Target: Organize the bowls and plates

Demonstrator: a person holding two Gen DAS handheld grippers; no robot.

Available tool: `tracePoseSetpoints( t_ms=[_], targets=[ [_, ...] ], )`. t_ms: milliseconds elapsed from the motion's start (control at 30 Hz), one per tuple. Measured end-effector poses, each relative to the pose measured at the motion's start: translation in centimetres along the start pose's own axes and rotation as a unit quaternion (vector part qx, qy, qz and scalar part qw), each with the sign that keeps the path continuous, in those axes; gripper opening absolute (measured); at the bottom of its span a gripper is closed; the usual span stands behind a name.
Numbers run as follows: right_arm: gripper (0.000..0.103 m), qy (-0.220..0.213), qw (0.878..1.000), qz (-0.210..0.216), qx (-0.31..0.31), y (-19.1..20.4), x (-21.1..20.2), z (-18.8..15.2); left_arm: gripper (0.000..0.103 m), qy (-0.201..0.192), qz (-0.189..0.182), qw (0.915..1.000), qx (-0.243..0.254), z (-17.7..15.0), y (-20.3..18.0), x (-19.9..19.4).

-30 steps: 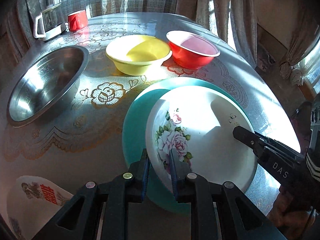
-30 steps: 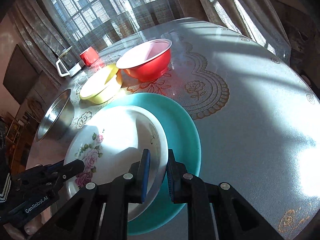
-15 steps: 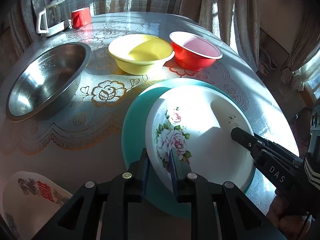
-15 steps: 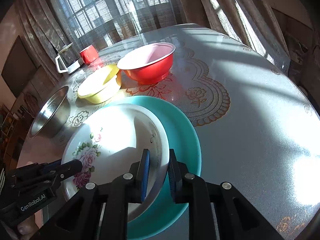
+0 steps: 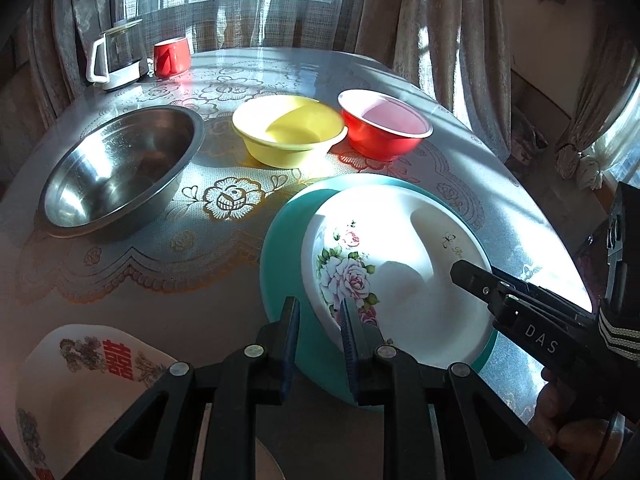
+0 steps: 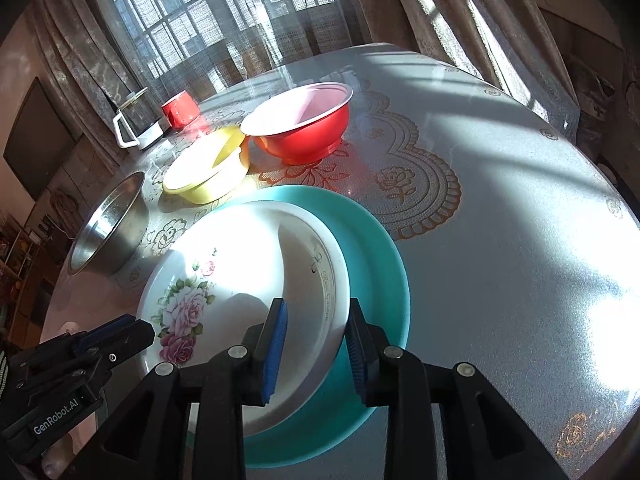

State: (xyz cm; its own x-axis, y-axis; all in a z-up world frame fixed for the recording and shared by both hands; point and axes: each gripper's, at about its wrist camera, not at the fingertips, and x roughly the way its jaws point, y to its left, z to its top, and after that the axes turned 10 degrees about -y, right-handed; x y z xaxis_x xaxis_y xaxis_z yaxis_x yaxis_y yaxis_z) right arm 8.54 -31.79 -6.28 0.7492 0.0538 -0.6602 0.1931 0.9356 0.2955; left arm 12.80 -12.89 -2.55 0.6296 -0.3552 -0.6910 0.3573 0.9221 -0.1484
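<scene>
- We see the main risk at the rose-patterned white plate [image 6: 240, 280]: it sits off-centre on the teal plate [image 6: 376, 264], and both sets of tongs straddle its rim, so pulling away carelessly could drag it sideways or tip it off the stack.
- A second risk, in our judgement, is the stack's place near the counter's [image 6: 500, 200] near edge; a nudge toward us could send both plates over.
- The left tongs [image 5: 318, 344] stand partly open, one finger outside the white plate's rim over the teal plate, the other over the rose print. We see a gap at both pads, so they hold nothing.
- The right tongs [image 6: 316, 344] stand wider open across the opposite rim, with clear gaps on each side, also holding nothing.
- The steel bowl [image 5: 120, 168], yellow bowl [image 5: 288, 132] and red bowl [image 5: 384, 128] stand unstacked toward the counter's far side, the yellow and red rims nearly touching.
- Another printed plate [image 5: 80, 380] lies apart at the near left edge.
</scene>
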Motion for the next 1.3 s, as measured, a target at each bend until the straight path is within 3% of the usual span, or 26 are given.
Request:
tracePoseSetpoints(
  t_ms=[433,600,933,1300],
  targets=[
    [0.036,-0.021,1.000,-0.007,0.002,0.4,-1.9,-0.2,0.024,-0.022,0.008,0.9996,-0.017,-1.4,1.4,-3.2],
    [0.039,-0.041,0.999,0.011,0.009,1.0,-3.5,0.2,0.024,-0.036,0.016,0.9990,-0.020,-1.8,2.2,-4.6],
    [0.042,-0.021,0.990,0.137,0.011,4.0,-4.7,-0.5,0.024,-0.051,0.032,0.9970,-0.049,-2.5,5.1,-6.8],
    [0.042,0.052,0.967,0.249,-0.029,9.4,-3.7,-3.9,0.031,-0.081,0.038,0.9912,-0.097,-3.3,10.1,-10.8]
  ],
)
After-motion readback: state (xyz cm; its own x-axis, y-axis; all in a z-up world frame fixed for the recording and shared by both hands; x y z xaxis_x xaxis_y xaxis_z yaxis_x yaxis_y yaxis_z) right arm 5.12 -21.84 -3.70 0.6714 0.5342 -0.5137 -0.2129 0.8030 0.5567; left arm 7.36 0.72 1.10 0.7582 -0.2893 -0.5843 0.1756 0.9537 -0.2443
